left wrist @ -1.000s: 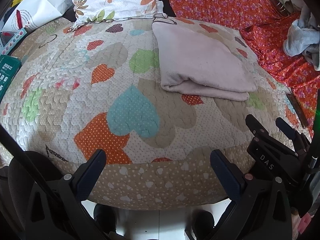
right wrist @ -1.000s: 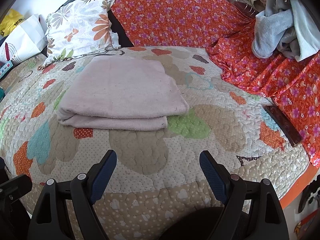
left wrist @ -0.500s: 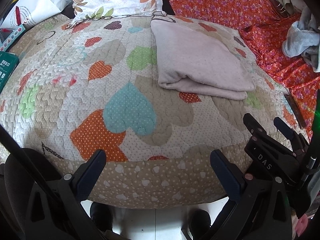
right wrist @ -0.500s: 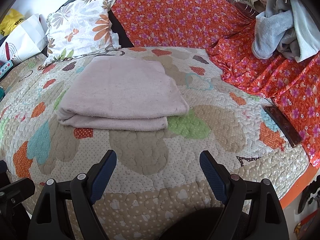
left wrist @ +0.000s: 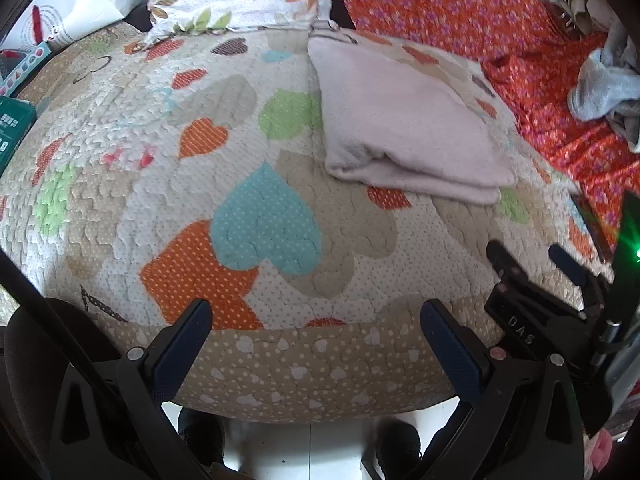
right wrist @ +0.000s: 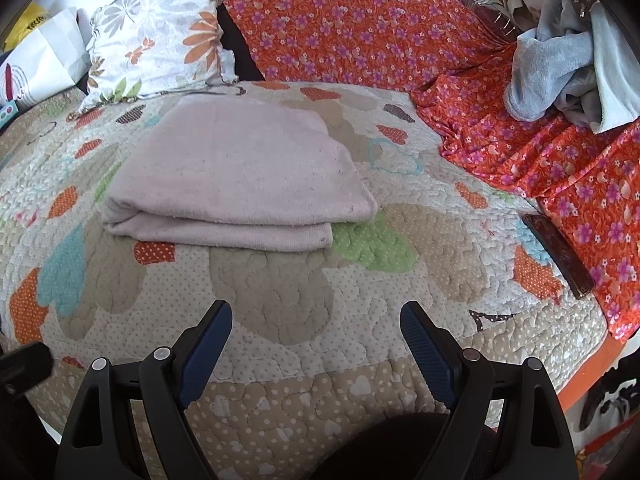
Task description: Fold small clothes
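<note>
A pale pink garment (right wrist: 236, 176) lies folded into a neat rectangle on the heart-patterned quilt (right wrist: 280, 292); it also shows in the left wrist view (left wrist: 404, 124), up and to the right. My left gripper (left wrist: 316, 316) is open and empty over the quilt's near edge, well short of the garment. My right gripper (right wrist: 316, 316) is open and empty, a short way in front of the garment's folded edge. The right gripper also shows at the right of the left wrist view (left wrist: 532, 256).
A floral pillow (right wrist: 160, 40) and a red floral sheet (right wrist: 360, 24) lie behind the quilt. A heap of grey-blue clothes (right wrist: 568, 64) sits at the far right. A dark phone (right wrist: 558, 254) lies by the quilt's right edge. A white bag (left wrist: 76, 4) and boxes stand at the left.
The left gripper has drawn back and down a little, so the quilt's front edge shows more. The right gripper has barely moved. The garment lies unchanged.
</note>
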`<move>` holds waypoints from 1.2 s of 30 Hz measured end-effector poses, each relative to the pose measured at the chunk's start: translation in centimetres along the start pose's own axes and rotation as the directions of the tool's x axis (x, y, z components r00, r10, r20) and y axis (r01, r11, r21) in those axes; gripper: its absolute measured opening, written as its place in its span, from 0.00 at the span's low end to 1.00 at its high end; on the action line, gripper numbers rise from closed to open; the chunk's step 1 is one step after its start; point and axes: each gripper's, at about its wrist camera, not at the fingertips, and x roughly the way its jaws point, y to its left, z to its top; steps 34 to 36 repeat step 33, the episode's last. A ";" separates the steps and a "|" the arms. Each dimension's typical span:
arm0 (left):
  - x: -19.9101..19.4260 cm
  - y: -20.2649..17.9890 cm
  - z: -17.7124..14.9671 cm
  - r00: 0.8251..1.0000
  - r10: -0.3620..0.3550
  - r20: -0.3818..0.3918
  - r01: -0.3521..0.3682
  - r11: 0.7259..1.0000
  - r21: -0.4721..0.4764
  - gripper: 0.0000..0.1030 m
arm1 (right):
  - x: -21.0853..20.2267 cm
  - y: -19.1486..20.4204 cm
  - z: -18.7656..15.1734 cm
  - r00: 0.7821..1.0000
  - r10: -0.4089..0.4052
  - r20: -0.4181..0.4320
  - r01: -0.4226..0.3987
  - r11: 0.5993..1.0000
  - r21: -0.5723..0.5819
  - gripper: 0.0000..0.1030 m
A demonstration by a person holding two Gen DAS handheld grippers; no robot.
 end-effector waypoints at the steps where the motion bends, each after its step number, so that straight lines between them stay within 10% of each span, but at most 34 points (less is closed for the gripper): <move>1: -0.4 0.2 0.1 1.000 0.002 0.016 -0.002 1.000 -0.007 1.00 | 0.1 0.0 0.0 1.000 -0.003 -0.010 0.003 1.000 0.002 0.87; 15: -6.4 1.3 0.6 0.958 0.010 0.286 -0.021 0.999 0.034 1.00 | -0.8 -4.7 0.0 0.991 0.114 -0.074 -0.090 0.959 0.270 0.87; 36: -4.3 -2.6 2.5 0.978 -0.042 0.203 0.017 0.992 0.123 1.00 | -1.5 -3.8 1.5 0.986 0.168 0.002 -0.168 0.983 0.080 0.88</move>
